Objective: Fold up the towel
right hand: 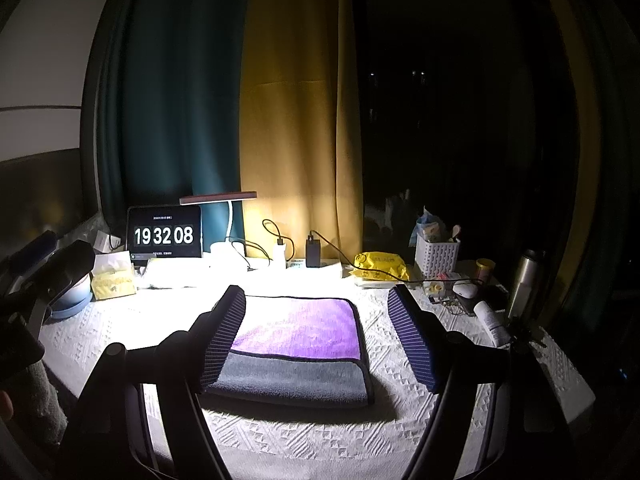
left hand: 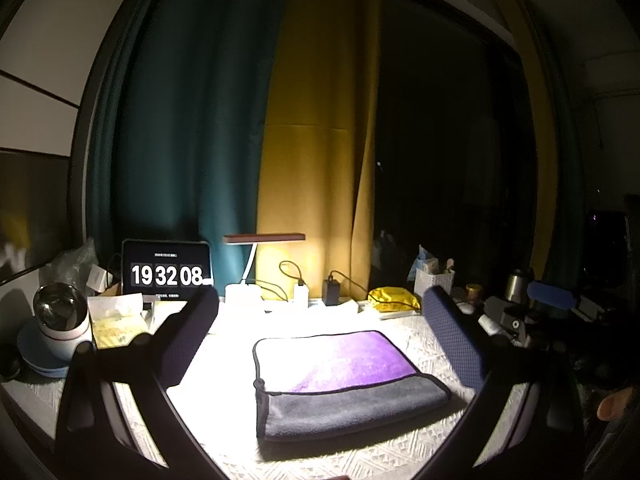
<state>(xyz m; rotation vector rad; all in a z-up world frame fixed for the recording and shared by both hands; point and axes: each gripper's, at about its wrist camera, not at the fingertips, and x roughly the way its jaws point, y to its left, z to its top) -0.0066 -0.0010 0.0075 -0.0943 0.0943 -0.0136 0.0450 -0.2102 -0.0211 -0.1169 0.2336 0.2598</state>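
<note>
A towel point(left hand: 344, 380), purple on top with a grey band along its near side and a dark border, lies folded flat on the white patterned tablecloth point(left hand: 224, 408). It also shows in the right wrist view point(right hand: 298, 344). My left gripper point(left hand: 320, 308) is open and empty, held above and in front of the towel, its fingers wide to either side. My right gripper point(right hand: 316, 300) is open and empty too, hovering over the towel; its left finger point(right hand: 224, 336) overlaps the towel's left edge in view.
At the back stand a tablet clock point(right hand: 164, 234), a lit desk lamp point(right hand: 224, 216), chargers with cables point(right hand: 312, 252), a yellow packet point(right hand: 380, 266) and a white basket point(right hand: 436, 254). A tissue box point(right hand: 112, 280) and a camera ball point(left hand: 62, 316) sit left; a flask point(right hand: 524, 280) and small items right.
</note>
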